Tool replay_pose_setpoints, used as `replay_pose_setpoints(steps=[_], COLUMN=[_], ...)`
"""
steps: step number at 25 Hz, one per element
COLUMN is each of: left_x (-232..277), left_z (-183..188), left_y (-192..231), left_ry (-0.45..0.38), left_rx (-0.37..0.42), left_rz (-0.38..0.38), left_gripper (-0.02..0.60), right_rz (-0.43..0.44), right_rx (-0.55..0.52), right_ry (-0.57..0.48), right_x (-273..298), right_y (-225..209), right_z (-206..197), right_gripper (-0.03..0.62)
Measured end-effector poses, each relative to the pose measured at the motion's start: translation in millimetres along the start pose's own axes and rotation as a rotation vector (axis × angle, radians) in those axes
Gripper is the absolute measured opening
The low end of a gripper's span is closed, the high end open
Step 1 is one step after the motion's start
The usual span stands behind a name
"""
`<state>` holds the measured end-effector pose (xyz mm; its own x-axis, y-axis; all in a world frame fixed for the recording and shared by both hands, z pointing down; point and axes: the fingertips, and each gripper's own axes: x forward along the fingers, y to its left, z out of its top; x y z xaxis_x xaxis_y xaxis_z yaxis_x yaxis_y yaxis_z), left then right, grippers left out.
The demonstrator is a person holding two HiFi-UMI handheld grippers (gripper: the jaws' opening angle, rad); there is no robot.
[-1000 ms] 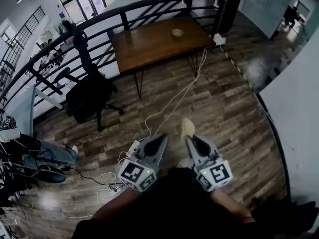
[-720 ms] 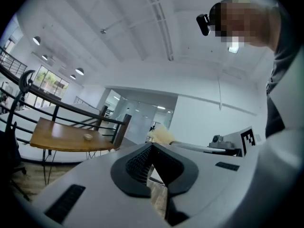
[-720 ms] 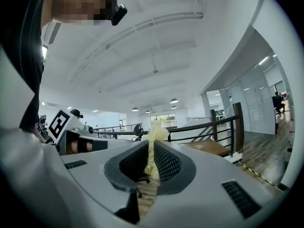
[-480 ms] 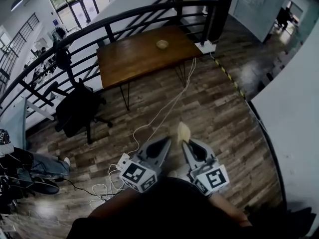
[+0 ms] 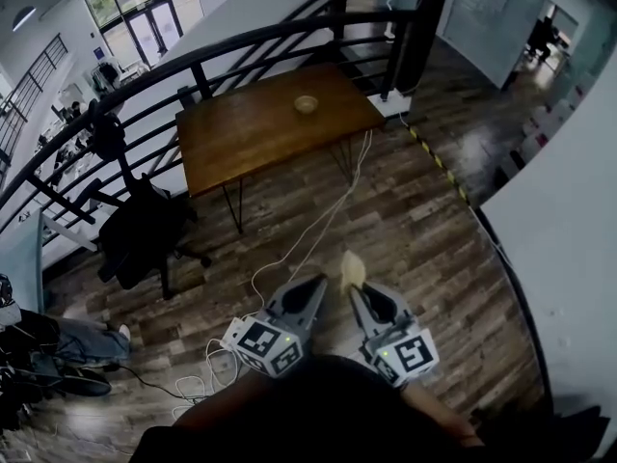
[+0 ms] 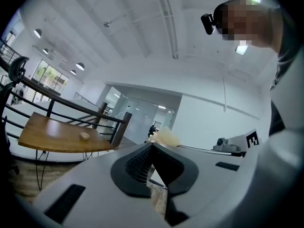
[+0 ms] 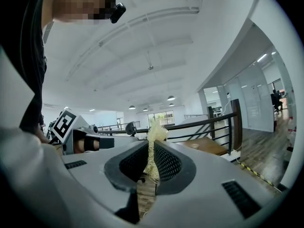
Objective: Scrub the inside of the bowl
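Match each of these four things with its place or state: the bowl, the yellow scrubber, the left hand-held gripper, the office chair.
Things:
1. bowl
2. yellow scrubber
3. left hand-held gripper
4. office chair

Places or states:
A. shut, with nothing between its jaws
B. on the wooden table
C. on the floor beside the table
D. clamped in the right hand-held gripper

Pairs: 1-B, 2-D, 3-A, 4-C

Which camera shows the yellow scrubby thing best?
The right gripper view. There the scrubber stands close up, pinched in the right claw, with its stringy fibres clear. The head view shows only a small pale tuft past that claw. The left gripper view shows just a blurry edge.
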<state>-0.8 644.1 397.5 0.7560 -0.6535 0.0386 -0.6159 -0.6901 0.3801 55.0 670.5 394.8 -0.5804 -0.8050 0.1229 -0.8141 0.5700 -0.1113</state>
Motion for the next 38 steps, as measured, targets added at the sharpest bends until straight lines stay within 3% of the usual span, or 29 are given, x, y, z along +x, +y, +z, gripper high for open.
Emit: replay_pose_setpoints(steps=[16,23,29,38], left_x=[41,52,76,159], left_z=[93,111,114,125], left_y=[154,205,232,246], left_ry=[-0.026,-0.024,-0.011,-0.026], left_rx=[0.045,0.036,0.034,0.046], left_rz=[-0.051,-0.074,-0.072,-0.037], left_gripper=[-0.003,-0.003,-0.003,-0.003], right_rz=[-0.046,-0.048,-0.058,-0.011], right_rx=[0.008,0.013,0.020,-0.001], right_ry=[-0.023,-0.008,-0.014,-0.030], right_x=[172,226,254,280], right_y=[-26,-26,-49,-129], right_z=[41,44,42,63], right_gripper=[0.040,0.040,0.040,0.040])
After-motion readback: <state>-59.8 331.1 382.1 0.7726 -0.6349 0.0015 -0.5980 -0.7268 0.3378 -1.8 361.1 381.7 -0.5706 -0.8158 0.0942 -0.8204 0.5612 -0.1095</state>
